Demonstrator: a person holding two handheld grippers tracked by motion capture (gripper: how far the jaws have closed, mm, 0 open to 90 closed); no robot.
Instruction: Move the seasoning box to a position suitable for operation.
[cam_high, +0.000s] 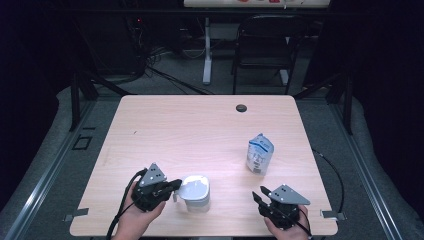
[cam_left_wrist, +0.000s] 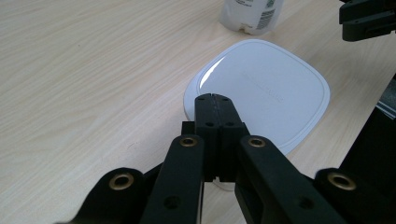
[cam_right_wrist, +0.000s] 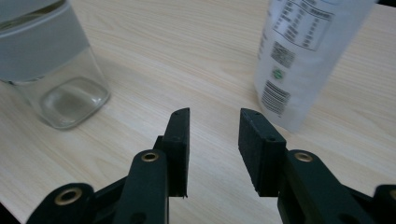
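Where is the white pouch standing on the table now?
In the high view, the white pouch stands upright on the table's right half, beyond the right gripper.

Pouch (cam_right_wrist: 299, 51) label – print too small, unreadable.

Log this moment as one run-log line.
left tool: shut, at container lid | right tool: open, empty | pouch: upright, untouched

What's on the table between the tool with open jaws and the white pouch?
Nothing: in the right gripper view, bare wood lies between the right tool and the pouch.
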